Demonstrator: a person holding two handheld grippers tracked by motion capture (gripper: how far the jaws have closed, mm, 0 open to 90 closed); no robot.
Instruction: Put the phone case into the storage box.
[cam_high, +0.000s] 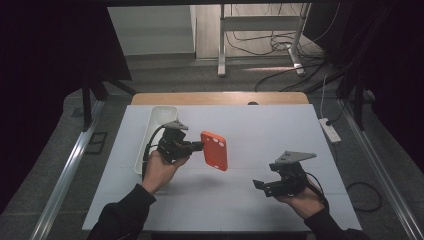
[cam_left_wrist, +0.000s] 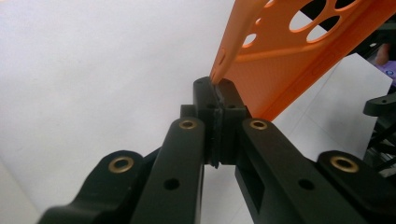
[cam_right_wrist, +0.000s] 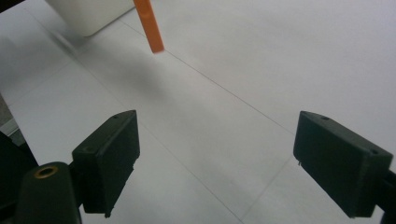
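Pinching the orange phone case (cam_high: 215, 150) edge, the left claw (cam_high: 199, 146) holds it aloft.

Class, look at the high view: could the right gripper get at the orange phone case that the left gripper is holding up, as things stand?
Probably yes. The right gripper is open and empty, and only bare white table lies between it and the orange phone case, which the left gripper pinches by one edge.

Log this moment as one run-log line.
left gripper: shut on orange phone case, lifted off table | right gripper: open, nothing between | white tray: far left
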